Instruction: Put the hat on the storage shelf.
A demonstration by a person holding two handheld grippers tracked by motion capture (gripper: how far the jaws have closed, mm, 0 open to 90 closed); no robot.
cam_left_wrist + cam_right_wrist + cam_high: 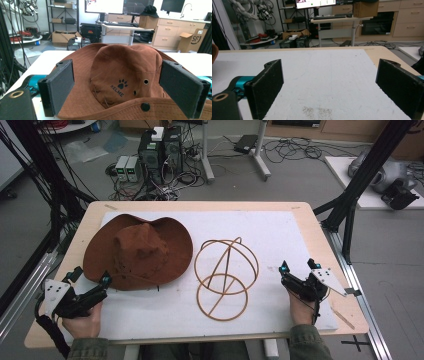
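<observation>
- Work in hand, as judged from the layout: placing the brown hat [138, 251] onto the wire hat stand [225, 277]. No part of this is done yet; the hat has not been lifted.
- Hat location: it lies flat on the white mat [280, 235] covering the surface [310, 215], left of centre, crown up and brim spread. In the left gripper view the crown shows a paw-print logo with the lettering "KELME" [120, 87].
- Stand location: it sits just to the right of the hat, near the middle of the mat. Its loops are bare and nothing rests on it. Whether the brim touches the stand cannot be told.
- Left hand-held gripper [102, 282]: jaws are spread wide, holding nothing. It rests at the near-left edge of the hat; in the left gripper view the brim's near edge lies between the two jaws, at their base. No grip has been made.
- Right hand-held gripper [283, 270]: jaws are likewise apart and empty. It is held low over bare mat, to the right of the stand and apart from it.
- Remaining steps, as a judgement: close the left jaws on the brim, lift the hat, carry it right, and lower the crown over the stand. The right hand-held gripper is free to steady the stand or take the opposite brim.
</observation>
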